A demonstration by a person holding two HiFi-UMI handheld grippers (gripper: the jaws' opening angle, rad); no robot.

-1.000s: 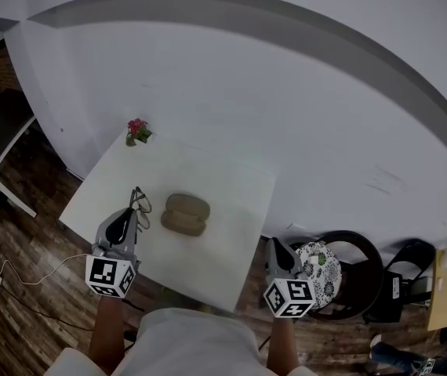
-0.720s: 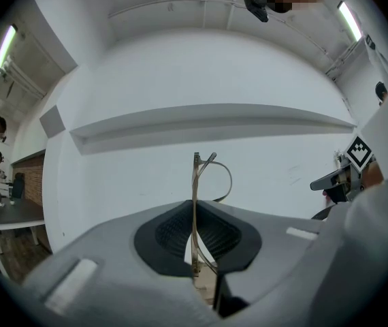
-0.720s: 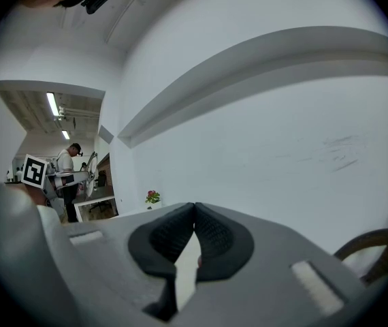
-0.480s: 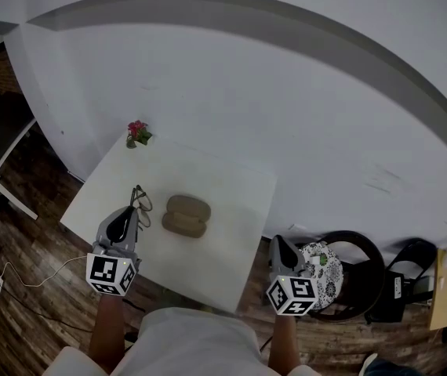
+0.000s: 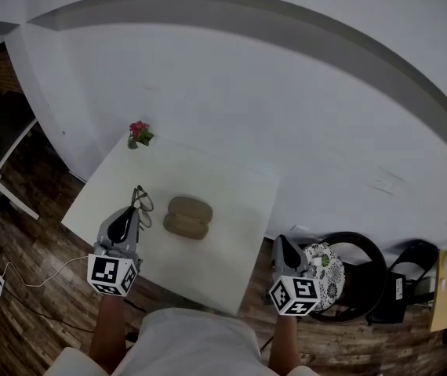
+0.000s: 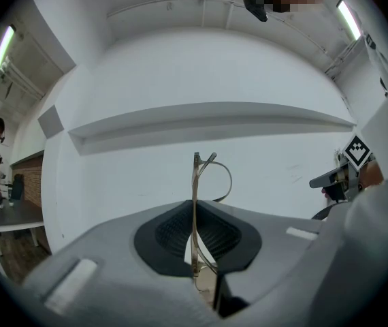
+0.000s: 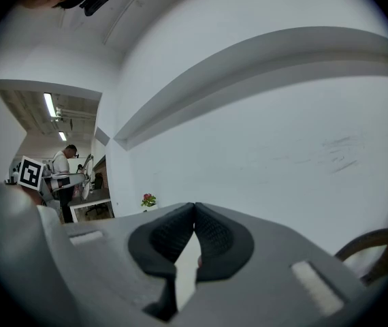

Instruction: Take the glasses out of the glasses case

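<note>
A brown glasses case point(image 5: 187, 216) lies open in the middle of the white table point(image 5: 231, 233). My left gripper point(image 5: 129, 217) hovers at the table's left edge, shut on the thin-framed glasses point(image 5: 140, 203), which stick out beyond its tips. In the left gripper view the glasses point(image 6: 199, 182) stand pinched upright between the dark pads point(image 6: 173, 234), one lens rim curving right. My right gripper point(image 5: 281, 251) is off the table's right front corner; its pads point(image 7: 211, 240) meet at the tips with nothing between them.
A small pot of red flowers point(image 5: 136, 131) stands at the table's far left corner. A chair with a patterned cushion point(image 5: 325, 269) sits just right of my right gripper. A white wall runs behind the table. Cables point(image 5: 4, 276) lie on the wooden floor at left.
My right gripper has shifted slightly to the right and nearer to me. The left gripper with the glasses and the case have stayed where they were.
</note>
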